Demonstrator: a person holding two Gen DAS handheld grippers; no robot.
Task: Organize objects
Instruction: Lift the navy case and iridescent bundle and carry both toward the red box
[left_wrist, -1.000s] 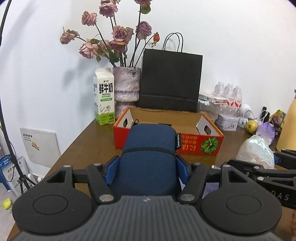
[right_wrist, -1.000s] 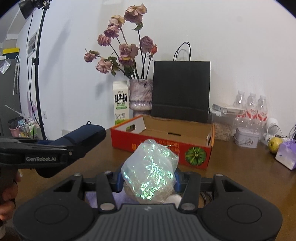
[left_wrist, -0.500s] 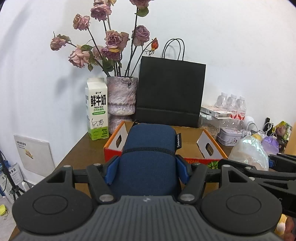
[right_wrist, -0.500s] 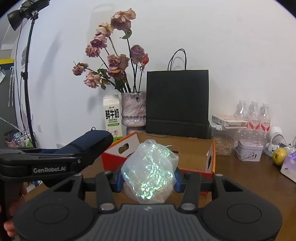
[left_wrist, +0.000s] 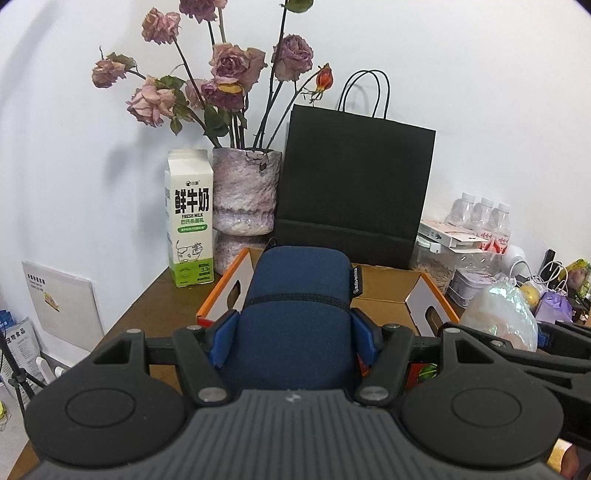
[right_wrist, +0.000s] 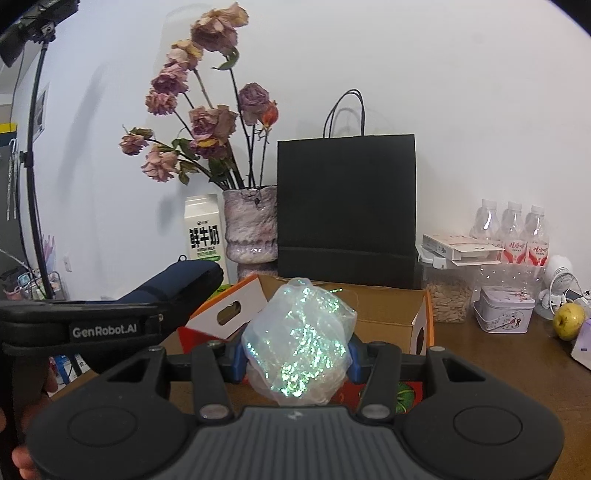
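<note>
My left gripper (left_wrist: 293, 338) is shut on a dark blue fabric pouch (left_wrist: 299, 295), whose far end reaches over the near rim of an open orange cardboard box (left_wrist: 384, 291). My right gripper (right_wrist: 295, 356) is shut on a crinkled iridescent plastic bag (right_wrist: 301, 336), held just before and above the same box (right_wrist: 388, 306). In the right wrist view the blue pouch (right_wrist: 177, 284) and the left gripper's body sit at the left; in the left wrist view the shiny bag (left_wrist: 498, 317) shows at the right. The box floor in sight is bare cardboard.
Behind the box stand a milk carton (left_wrist: 190, 218), a vase of dried roses (left_wrist: 245, 192) and a black paper bag (left_wrist: 354, 184). At the right are water bottles (right_wrist: 513, 232), a clear jar (right_wrist: 448, 291), a tin (right_wrist: 504, 310) and a yellow-green fruit (right_wrist: 569, 321).
Both grippers have moved forward side by side toward the box, each still gripping its load. The box, vase and black bag now look larger and nearer.
</note>
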